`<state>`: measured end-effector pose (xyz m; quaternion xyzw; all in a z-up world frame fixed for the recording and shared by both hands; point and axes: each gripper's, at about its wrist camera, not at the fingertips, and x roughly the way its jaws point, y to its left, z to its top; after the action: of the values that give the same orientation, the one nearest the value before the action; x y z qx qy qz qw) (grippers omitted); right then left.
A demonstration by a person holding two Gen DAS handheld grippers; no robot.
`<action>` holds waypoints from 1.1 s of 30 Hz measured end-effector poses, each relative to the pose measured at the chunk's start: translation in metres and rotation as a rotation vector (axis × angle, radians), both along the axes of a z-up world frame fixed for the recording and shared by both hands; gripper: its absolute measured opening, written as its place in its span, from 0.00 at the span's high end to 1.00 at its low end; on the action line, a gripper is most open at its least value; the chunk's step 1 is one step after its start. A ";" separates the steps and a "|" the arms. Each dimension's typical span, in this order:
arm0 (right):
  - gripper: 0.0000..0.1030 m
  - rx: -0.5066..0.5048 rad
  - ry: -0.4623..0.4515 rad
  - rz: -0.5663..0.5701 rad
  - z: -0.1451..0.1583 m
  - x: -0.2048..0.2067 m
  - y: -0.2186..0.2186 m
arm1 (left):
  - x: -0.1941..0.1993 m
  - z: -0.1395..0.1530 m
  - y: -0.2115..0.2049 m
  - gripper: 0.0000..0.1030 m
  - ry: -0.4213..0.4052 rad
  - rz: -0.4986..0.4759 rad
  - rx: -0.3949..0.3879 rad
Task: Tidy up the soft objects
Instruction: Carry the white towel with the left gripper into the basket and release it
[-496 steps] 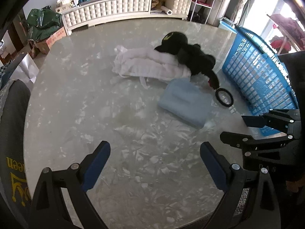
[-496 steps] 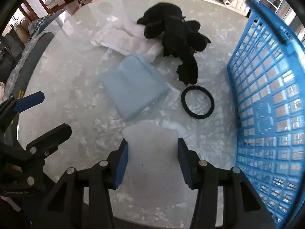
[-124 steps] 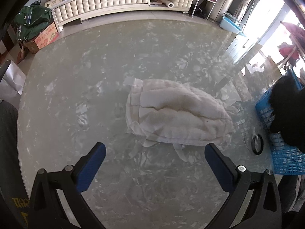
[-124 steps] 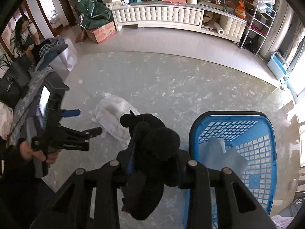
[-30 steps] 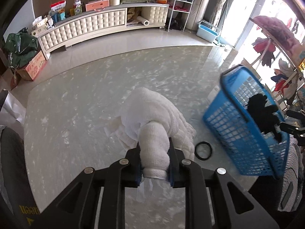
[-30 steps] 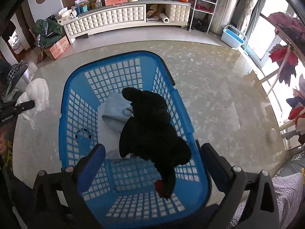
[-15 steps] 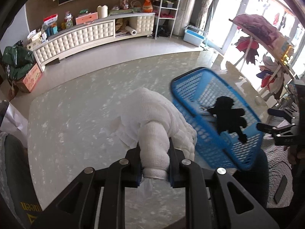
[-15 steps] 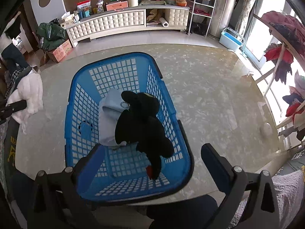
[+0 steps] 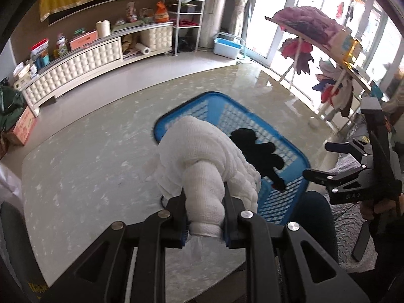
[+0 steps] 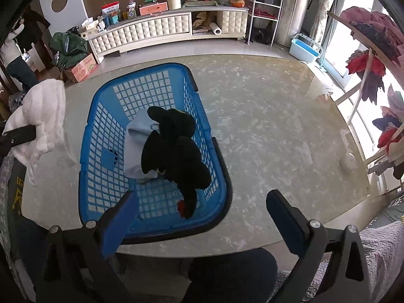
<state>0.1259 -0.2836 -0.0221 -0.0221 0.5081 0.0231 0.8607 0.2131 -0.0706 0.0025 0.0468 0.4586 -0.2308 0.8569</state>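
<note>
On my left gripper [image 9: 205,210] the jaws are pinched narrow around a bunched fold of the white quilted cloth [image 9: 207,161]; the rest of it bulges up over the fingers and a loose tail hangs below them. From the left wrist view the bundle is held in the air, and it covers the near left part of the blue laundry basket [image 9: 290,151] behind it. In the right wrist view that same cloth [image 10: 43,116] shows at the far left edge, off to the left of the basket [image 10: 106,136] and not touching it.

My right gripper [image 10: 202,219] has its jaws spread wide with nothing between them, hanging over the near rim of the basket and the front edge of the counter [image 10: 272,131]. The left wrist view shows this gripper [image 9: 328,161] at the right, with the person's hand [image 9: 378,205] around its grip.

The basket stands on the marbled counter close to its near edge. Inside lie a black plush toy [image 10: 174,151], with a small red patch at its near end, and a light blue folded cloth [image 10: 133,146] partly under it on the left. A dark trouser knee [image 10: 227,272] sits just below the counter edge.
</note>
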 end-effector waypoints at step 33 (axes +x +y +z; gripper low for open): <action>0.02 0.108 0.011 -0.009 -0.014 0.006 -0.043 | 0.013 -0.085 -0.122 0.81 0.174 -0.217 0.171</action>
<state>0.1320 -0.3264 -0.0363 0.0270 0.5107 0.0467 0.8581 0.2261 -0.1925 -0.0824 0.1485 0.5414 -0.2853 0.7768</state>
